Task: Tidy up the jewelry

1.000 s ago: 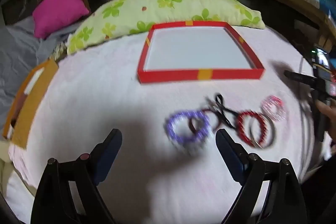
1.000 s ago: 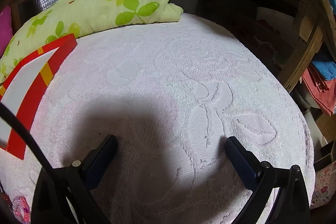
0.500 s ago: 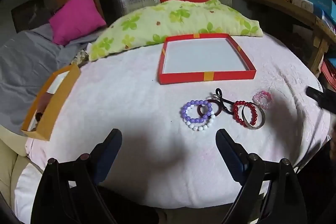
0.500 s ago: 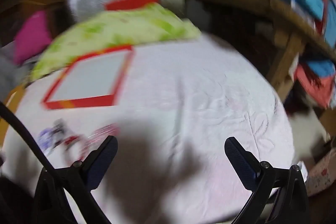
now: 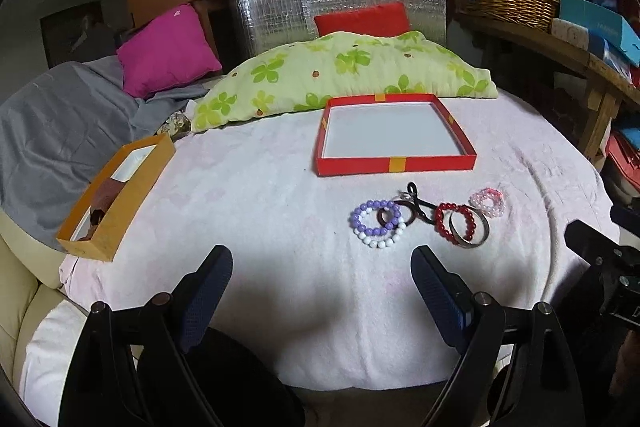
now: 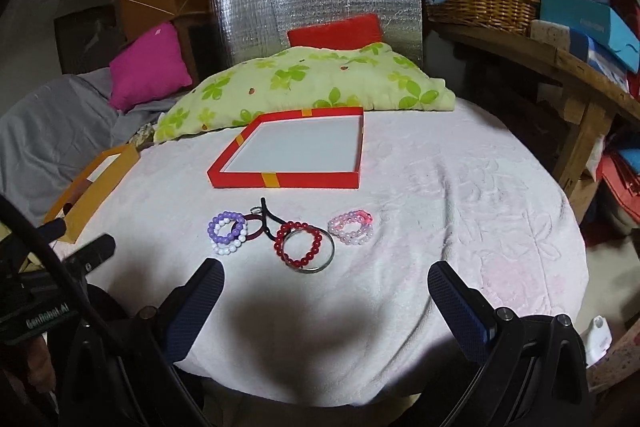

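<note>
On the fluffy pale-pink towel (image 5: 260, 211), in front of the shallow square red cardboard tray (image 5: 394, 163), lie a purple bead bracelet (image 5: 374, 217), white bead bracelet (image 6: 228, 247), glossy red bead bracelet (image 6: 298, 243), thin metal bangle (image 6: 326, 259) and pink bead bracelet (image 6: 352, 227). The left gripper (image 5: 322, 287), lettered "GenRobot.AI", and right gripper (image 6: 326, 301) gape wide, holding nothing.

White lettering reading "GenRobot.AI" runs along the black body of the left gripper (image 6: 38, 317), seen at the lower left edge of the right wrist view. A blue box (image 6: 592, 27) on the wooden shelf carries faint print too small to read.
</note>
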